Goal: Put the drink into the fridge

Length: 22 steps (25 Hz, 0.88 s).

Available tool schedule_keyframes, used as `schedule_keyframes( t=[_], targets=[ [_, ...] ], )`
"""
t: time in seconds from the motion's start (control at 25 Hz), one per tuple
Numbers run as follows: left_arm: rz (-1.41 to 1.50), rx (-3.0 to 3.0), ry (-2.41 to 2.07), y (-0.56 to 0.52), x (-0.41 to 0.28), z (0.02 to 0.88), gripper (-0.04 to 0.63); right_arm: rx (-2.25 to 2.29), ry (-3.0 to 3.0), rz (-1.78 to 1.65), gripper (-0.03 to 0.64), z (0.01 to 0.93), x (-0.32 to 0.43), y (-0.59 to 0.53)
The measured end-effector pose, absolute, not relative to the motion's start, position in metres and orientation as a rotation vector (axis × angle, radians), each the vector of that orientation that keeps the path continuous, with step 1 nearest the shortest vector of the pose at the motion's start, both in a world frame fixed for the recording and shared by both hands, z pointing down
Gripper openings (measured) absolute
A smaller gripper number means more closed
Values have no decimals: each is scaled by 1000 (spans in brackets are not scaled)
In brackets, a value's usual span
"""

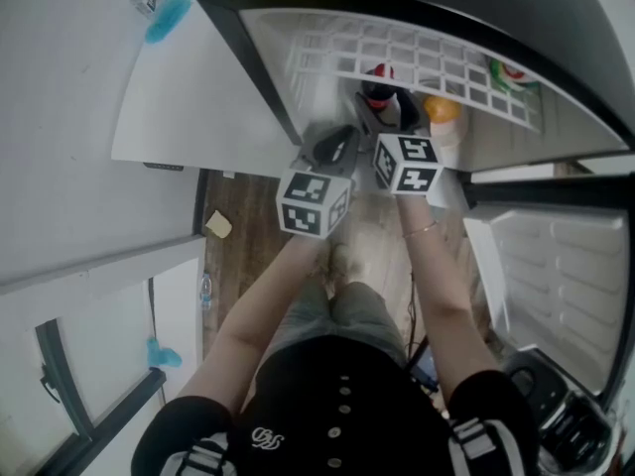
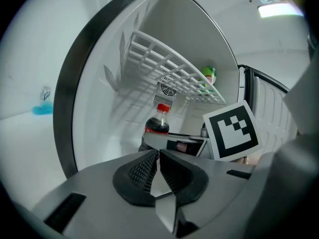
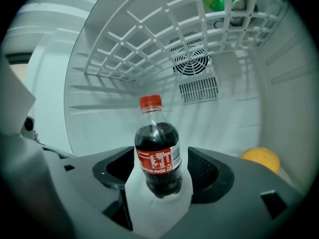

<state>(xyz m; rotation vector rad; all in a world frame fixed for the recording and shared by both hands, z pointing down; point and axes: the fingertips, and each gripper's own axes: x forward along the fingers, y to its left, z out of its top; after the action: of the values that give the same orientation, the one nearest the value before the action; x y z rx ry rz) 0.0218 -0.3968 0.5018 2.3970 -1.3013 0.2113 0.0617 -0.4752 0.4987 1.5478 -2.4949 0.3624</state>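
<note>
The cola bottle is clear, glossy plastic with a shiny red label. The fridge liner is smooth white plastic, and the shelf grid looks like white plastic. The right gripper has a matt grey plastic body and black, mesh-textured pads. The floor is brown wood plank.

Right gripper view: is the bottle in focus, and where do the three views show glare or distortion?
Right gripper view: the bottle is sharp and evenly lit, the shelf bars bow, and the corners go black. Left gripper view: a lamp glares at the top right, and the rim is dark. Head view: the fridge edge curves strongly, with no glare.
</note>
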Motion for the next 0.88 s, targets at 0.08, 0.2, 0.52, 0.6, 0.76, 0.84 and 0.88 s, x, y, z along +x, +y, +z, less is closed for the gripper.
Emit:
schedule_keyframes(
  t=[0.08,0.2,0.52,0.6,0.76,0.84,0.88],
  targets=[
    [211,2402,-1299,-393,22,498,8,1561,-2494,367,327,494,66,-467],
    [196,2409,-1281,-385,24,490,8,1568,-2508,382,325,485,70,-454],
    [162,2454,-1266,-361,30,463,8,1518,-2567,443,283,457,71,-410],
    [157,2471,-1264,-356,30,456,8,1521,-2565,421,225,449,72,-399],
    [145,2502,-1254,-346,31,443,8,1504,-2596,386,169,431,71,-379],
    [130,2522,-1250,-342,32,434,8,1517,-2605,349,115,421,73,-372],
    [120,2532,-1248,-340,32,430,8,1529,-2606,325,84,416,75,-369]
  ],
)
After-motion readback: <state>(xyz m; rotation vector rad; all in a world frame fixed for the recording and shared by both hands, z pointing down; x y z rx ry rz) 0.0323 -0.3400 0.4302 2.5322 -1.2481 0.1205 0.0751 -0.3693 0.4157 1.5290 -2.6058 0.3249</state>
